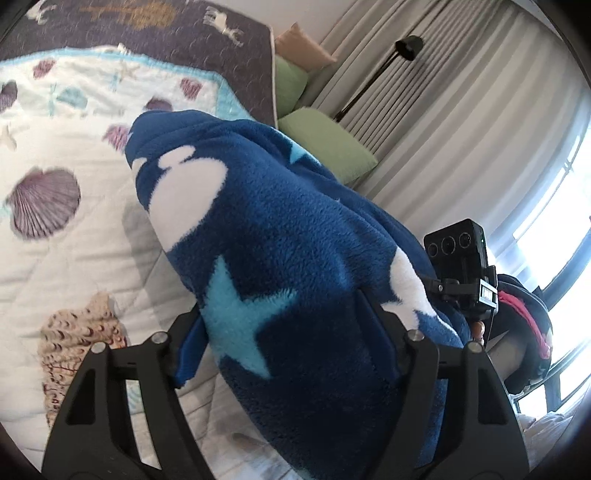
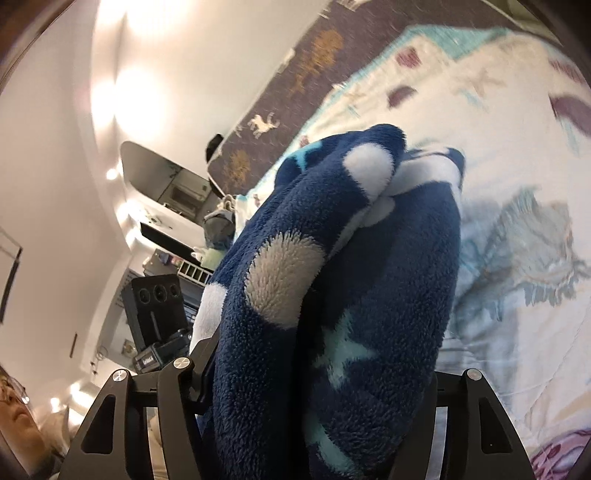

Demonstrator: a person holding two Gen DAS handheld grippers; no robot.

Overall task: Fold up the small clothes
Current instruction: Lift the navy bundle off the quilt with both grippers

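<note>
A dark blue fleece garment with white blobs and light blue stars hangs lifted above the bed. My left gripper is shut on its near edge, and the fabric drapes over and hides the fingertips. In the right wrist view the same fleece garment is bunched and fills the middle. My right gripper is shut on it, its fingertips buried in the fabric. The right gripper's camera block shows in the left wrist view, close beside the garment.
A white quilt with seashell prints covers the bed under the garment. A dark patterned blanket lies at the far end. Green cushions, a floor lamp and curtains stand to the right. A person's face is at the lower left.
</note>
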